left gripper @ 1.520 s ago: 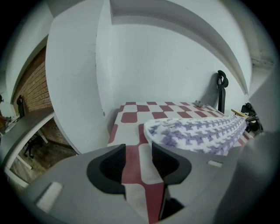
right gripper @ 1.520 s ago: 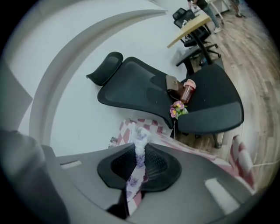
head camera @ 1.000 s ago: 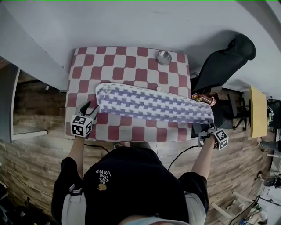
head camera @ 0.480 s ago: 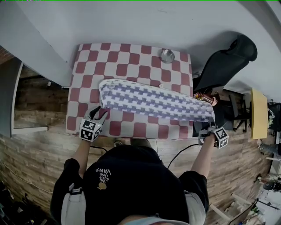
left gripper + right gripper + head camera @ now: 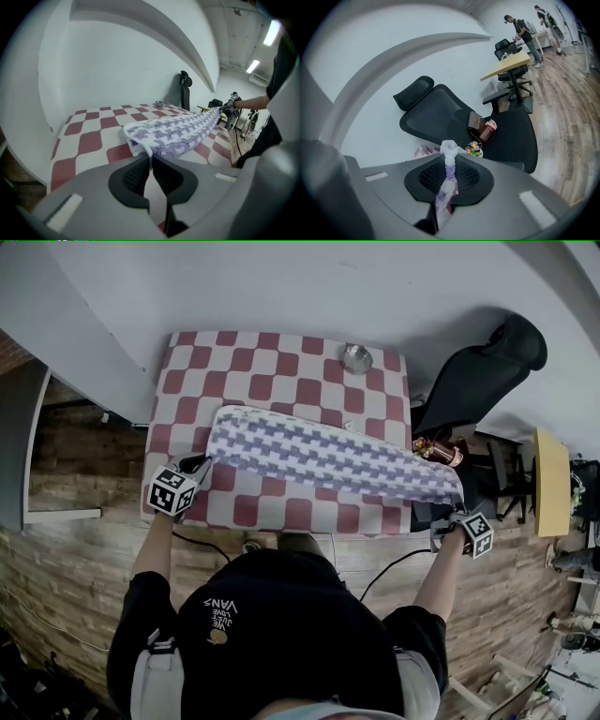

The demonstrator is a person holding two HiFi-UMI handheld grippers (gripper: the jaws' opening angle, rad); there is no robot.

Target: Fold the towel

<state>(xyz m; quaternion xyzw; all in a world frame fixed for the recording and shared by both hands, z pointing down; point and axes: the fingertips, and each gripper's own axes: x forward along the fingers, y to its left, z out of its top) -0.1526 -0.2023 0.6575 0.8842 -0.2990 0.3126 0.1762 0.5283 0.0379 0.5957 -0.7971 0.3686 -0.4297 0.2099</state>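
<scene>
A purple-and-white patterned towel (image 5: 319, 454) lies as a long folded strip across the red-and-white checked table (image 5: 272, 367). My left gripper (image 5: 201, 465) is at the towel's near left corner. Its jaws have just been closing, and the corner (image 5: 149, 149) is now pinched between the pads. My right gripper (image 5: 450, 515) is shut on the towel's right end, past the table's right edge. In the right gripper view a bunched strip of the cloth (image 5: 448, 161) runs between that gripper's pads. The towel hangs stretched between the two grippers.
A small metal bowl (image 5: 355, 357) stands at the table's far edge. A black office chair (image 5: 478, 371) is right of the table, with a copper bottle (image 5: 486, 130) and a small pouch on its seat. A yellow desk (image 5: 551, 479) and people stand farther right.
The left gripper, open near the table's front left edge before, has moved onto the towel's left corner and closed on it. The right gripper has kept its hold and place.
</scene>
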